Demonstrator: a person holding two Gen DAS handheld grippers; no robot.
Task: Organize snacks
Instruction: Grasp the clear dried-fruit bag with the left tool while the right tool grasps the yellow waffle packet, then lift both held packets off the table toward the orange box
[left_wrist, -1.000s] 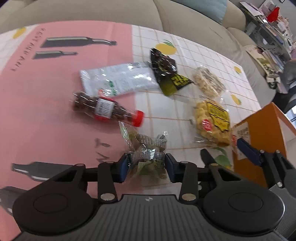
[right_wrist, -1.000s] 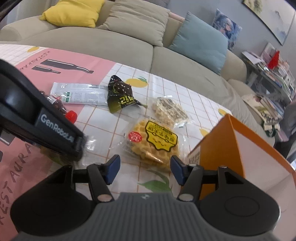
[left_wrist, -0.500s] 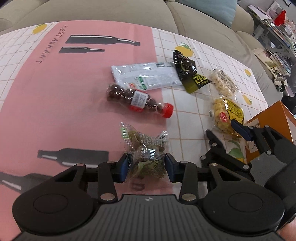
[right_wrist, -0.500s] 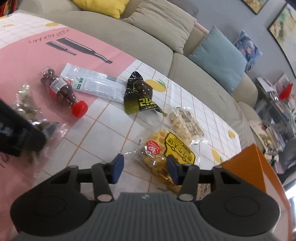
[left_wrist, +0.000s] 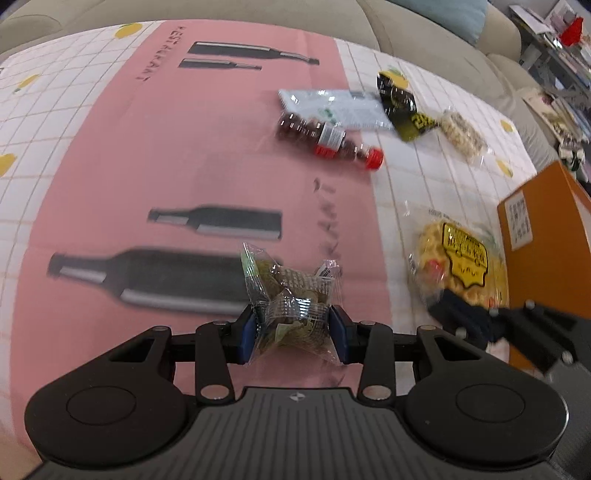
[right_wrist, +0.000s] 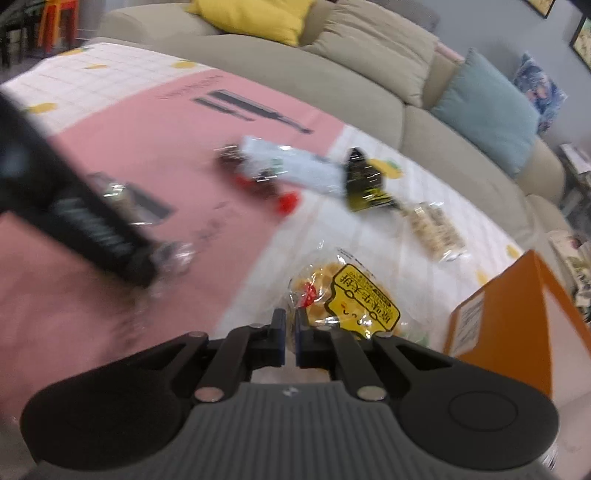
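My left gripper (left_wrist: 293, 332) is shut on a clear packet of green-brown snacks (left_wrist: 291, 291), held above the pink part of the tablecloth (left_wrist: 184, 166). In the right wrist view the left gripper (right_wrist: 74, 221) is a blurred black shape at the left. My right gripper (right_wrist: 289, 332) has its pads drawn together on the clear near edge of the yellow waffle packet (right_wrist: 351, 295). The left wrist view shows that right gripper (left_wrist: 458, 317) at the near end of the waffle packet (left_wrist: 461, 258), beside the orange box (left_wrist: 546, 240).
Further back lie a red-capped bottle of chocolate balls (left_wrist: 325, 138), a white packet (left_wrist: 332, 109), a black-and-yellow packet (left_wrist: 402, 107) and a clear nut packet (left_wrist: 463, 134). The orange box (right_wrist: 517, 314) stands at the right. A beige sofa (right_wrist: 295, 74) runs behind the table.
The right gripper's jaws went from wide apart to closed at the waffle packet's edge. The left gripper carried its snack packet away over the pink cloth.
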